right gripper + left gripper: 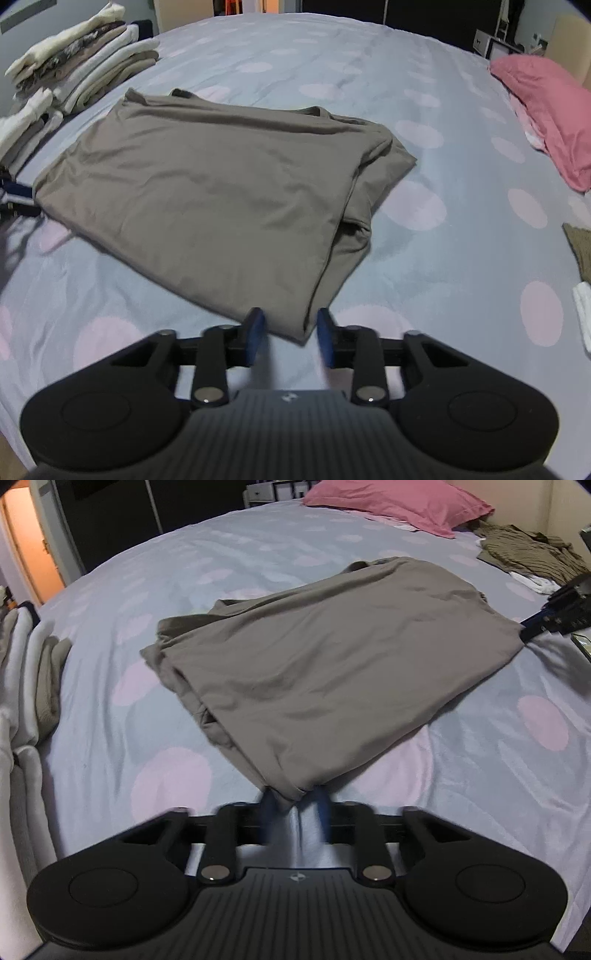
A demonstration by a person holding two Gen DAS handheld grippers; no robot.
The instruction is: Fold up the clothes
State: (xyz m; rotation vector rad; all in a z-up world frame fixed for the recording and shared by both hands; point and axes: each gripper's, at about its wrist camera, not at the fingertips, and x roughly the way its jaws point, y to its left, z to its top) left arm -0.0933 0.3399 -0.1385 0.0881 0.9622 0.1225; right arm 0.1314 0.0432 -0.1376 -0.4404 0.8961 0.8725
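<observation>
Far left: a stack of folded cream, white and brown clothes [81, 62] sits at the bed's edge, just beside the work.
Bed: a pale blue bedspread with soft pink dots [221, 561] runs under everything.
Left claw: the left gripper [293, 805] is down at the near corner of the cloth. Its blue fingers [266, 805] are smeared by blur on either side of that corner. From the other camera its tips sit right on the fabric's edge, so it is clamped on the corner.
Task's thing: there it is in the middle of the bed, a taupe jersey garment [325, 672], folded over into a broad rectangle. It lies mostly flat, with rumpled layers bunched along one side.
Right claw: the right gripper [290, 325] is at the opposite near corner, with the point of the cloth between its blue fingers [255, 328]. Seen from the left camera its tips are pinched together on that corner, so it is closed on the fabric.
Right, far end: a pink pillow [543, 110] lies at the head of the bed, well apart from the garment.
Far right: a loose heap of olive ribbed clothing [532, 554] lies just below the pillow, with a bit of white cloth beside it.
</observation>
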